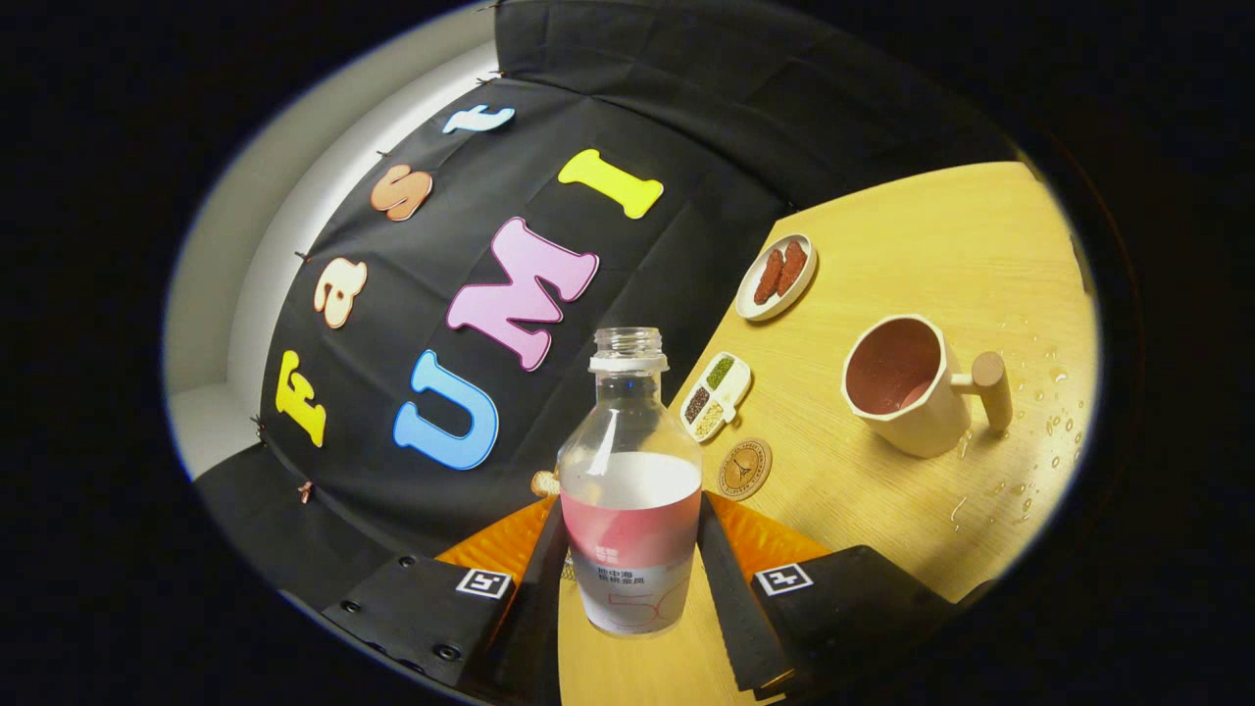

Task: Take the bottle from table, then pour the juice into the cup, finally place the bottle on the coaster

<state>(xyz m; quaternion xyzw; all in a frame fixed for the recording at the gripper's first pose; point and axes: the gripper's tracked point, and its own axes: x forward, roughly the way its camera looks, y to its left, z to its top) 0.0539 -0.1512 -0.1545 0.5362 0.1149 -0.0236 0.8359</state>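
A clear, uncapped plastic bottle (629,490) with a pink and white label stands between my fingers, and my gripper (629,564) is shut on its lower body. The view is rolled, so the wooden table (912,245) slopes and the bottle looks lifted off it. Beyond the right finger a cream mug with a wooden handle (917,387) rests on the table, its pink inside facing me. A small round cork coaster (744,469) lies just ahead of the right finger, between the bottle and the mug.
A white divided dish of seeds (716,396) lies past the coaster. Farther off is an oval plate with reddish-brown pieces (777,276). Water drops (1044,431) dot the table beyond the mug. The black booth wall rises behind the bottle.
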